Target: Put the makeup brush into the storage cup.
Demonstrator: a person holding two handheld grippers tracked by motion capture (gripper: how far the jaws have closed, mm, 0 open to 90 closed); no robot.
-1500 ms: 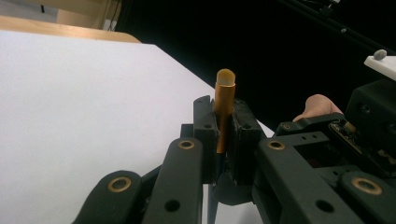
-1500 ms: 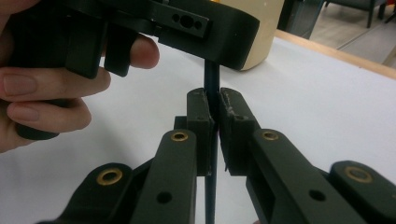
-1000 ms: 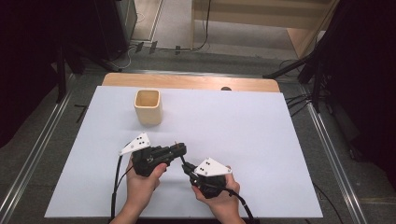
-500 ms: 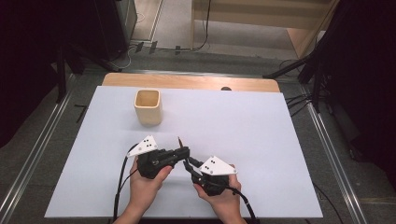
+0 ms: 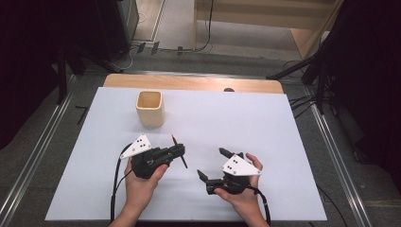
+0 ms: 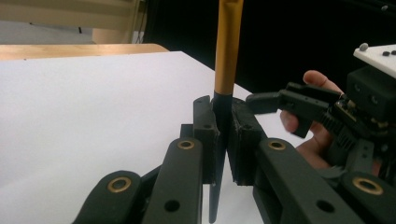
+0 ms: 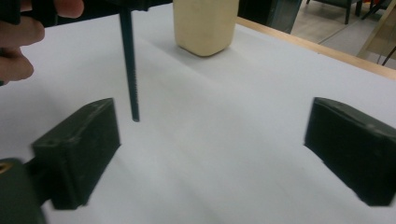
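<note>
White desk [image 5: 283, 142] carries a wooden cup [image 5: 150, 108] at the back, while nearer the person the left tongs [image 5: 178, 150] clamp a slim pen [image 6: 228, 51] upright above it, and the right tongs [image 5: 213, 164], just opened wide and empty, sit beside.

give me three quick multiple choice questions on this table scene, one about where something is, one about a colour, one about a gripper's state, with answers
1. Where does the cup stand on the table?
A. at the far left part
B. between the two grippers
C. at the near right corner

2. What colour is the upper shaft of the pen?
A. green
B. orange-yellow
C. white

3. How do the jaws of the right gripper stand?
A. clamped on the pen
B. clamped on the cup
C. wide open with nothing between them

Answers: 1 A, the high view shows it beyond the left gripper. 2 B, the left gripper view shows that colour above the black tip. 3 C, its own view shows bare table between the pads; they have just opened.
</note>
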